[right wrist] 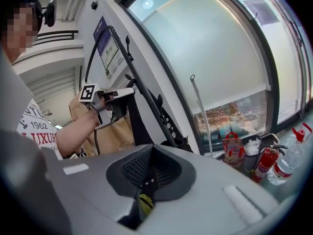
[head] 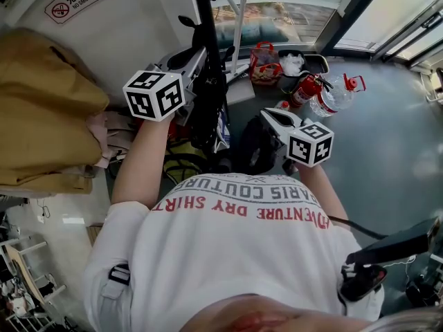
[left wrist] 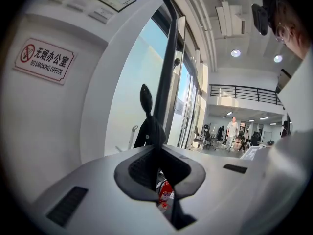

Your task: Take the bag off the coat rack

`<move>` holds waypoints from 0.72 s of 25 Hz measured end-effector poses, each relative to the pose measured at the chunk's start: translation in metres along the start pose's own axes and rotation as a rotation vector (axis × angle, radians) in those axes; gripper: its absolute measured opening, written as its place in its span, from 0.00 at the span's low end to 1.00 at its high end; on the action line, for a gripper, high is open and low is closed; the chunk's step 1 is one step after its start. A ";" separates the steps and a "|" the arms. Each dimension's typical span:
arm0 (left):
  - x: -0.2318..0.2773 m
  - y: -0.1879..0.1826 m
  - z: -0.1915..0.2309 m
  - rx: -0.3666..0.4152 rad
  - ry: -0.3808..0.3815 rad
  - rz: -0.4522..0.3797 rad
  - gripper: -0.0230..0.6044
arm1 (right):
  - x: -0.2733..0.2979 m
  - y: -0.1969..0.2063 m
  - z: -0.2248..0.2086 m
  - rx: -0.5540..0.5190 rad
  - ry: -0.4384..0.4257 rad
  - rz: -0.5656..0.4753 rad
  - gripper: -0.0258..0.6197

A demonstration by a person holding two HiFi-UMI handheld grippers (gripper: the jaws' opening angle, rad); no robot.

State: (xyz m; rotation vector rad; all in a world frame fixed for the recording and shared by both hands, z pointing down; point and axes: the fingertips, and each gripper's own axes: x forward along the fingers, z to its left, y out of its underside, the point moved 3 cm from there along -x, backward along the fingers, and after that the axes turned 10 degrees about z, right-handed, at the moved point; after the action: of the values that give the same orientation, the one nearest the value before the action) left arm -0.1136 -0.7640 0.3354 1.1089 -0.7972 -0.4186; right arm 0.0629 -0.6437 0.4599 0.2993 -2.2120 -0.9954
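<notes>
The person wears a white short-sleeved T-shirt (head: 235,254) that fills the lower middle of the head view, with rows of red and grey capital lettering printed across it. The left gripper (head: 199,50), upper left, and the right gripper (head: 268,115), centre right, have pale grey shells, and each carries a white cube (head: 154,94) bearing black square markers. At the bottom of both gripper views the shells show dark ribbed pads (left wrist: 142,168) and black slotted insets (left wrist: 67,205).

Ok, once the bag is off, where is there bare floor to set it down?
Bare grey floor opens to the right of the red fire extinguisher and clear water bottle. Around the black coat rack pole it is crowded: red-handled bag, black bin, tan coat at left.
</notes>
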 end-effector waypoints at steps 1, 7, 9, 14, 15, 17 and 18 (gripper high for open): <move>-0.004 -0.005 -0.003 0.007 0.006 -0.013 0.06 | 0.000 0.000 0.000 0.000 0.001 0.001 0.04; -0.022 -0.047 -0.015 -0.031 0.062 -0.094 0.06 | -0.003 -0.007 -0.002 0.020 0.022 -0.019 0.04; -0.027 -0.063 -0.016 -0.032 0.066 -0.126 0.06 | -0.006 -0.012 -0.002 0.023 0.024 -0.037 0.04; -0.060 -0.105 -0.009 -0.037 0.045 -0.242 0.06 | -0.012 -0.015 -0.006 0.036 0.029 -0.051 0.04; -0.068 -0.111 -0.007 -0.031 0.038 -0.259 0.06 | -0.014 -0.015 -0.007 0.040 0.030 -0.053 0.04; -0.082 -0.119 -0.006 -0.018 0.030 -0.279 0.06 | -0.015 -0.018 -0.007 0.040 0.029 -0.056 0.04; -0.086 -0.119 -0.007 -0.011 0.030 -0.283 0.06 | -0.015 -0.020 -0.007 0.035 0.027 -0.056 0.04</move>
State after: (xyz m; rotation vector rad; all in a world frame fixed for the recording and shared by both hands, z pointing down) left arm -0.1553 -0.7511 0.1949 1.2196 -0.6124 -0.6406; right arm 0.0774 -0.6545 0.4412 0.3901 -2.2094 -0.9782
